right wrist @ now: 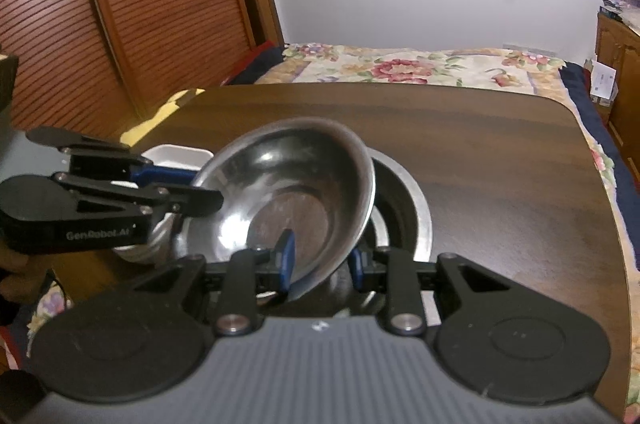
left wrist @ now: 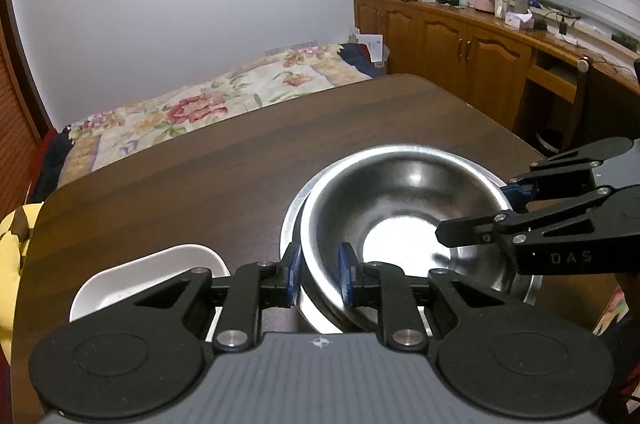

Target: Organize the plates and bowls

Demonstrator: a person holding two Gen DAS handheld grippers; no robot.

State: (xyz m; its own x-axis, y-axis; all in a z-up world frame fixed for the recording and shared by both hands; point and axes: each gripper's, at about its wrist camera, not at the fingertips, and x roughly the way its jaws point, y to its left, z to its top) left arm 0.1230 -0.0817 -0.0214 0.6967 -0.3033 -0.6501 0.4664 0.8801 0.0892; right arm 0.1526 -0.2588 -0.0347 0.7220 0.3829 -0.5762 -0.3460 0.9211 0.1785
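Note:
A steel bowl (left wrist: 400,216) (right wrist: 288,192) hangs tilted just above a second steel bowl (left wrist: 289,224) (right wrist: 404,200) that rests on the dark wooden table (left wrist: 200,176) (right wrist: 480,152). My left gripper (left wrist: 320,274) (right wrist: 188,188) is shut on the upper bowl's rim on one side, one pad inside and one outside. My right gripper (right wrist: 322,264) (left wrist: 492,208) is shut on the opposite rim in the same way. A white rectangular dish (left wrist: 160,268) (right wrist: 180,154) lies on the table beside the left gripper, partly hidden by it.
A bed with a floral cover (left wrist: 192,108) (right wrist: 400,68) runs along the table's far edge. A wooden cabinet (left wrist: 460,40) crowded with bottles stands at the right. Louvred wooden doors (right wrist: 120,4) stand at the left. A yellow cloth (left wrist: 12,244) lies by the table's left corner.

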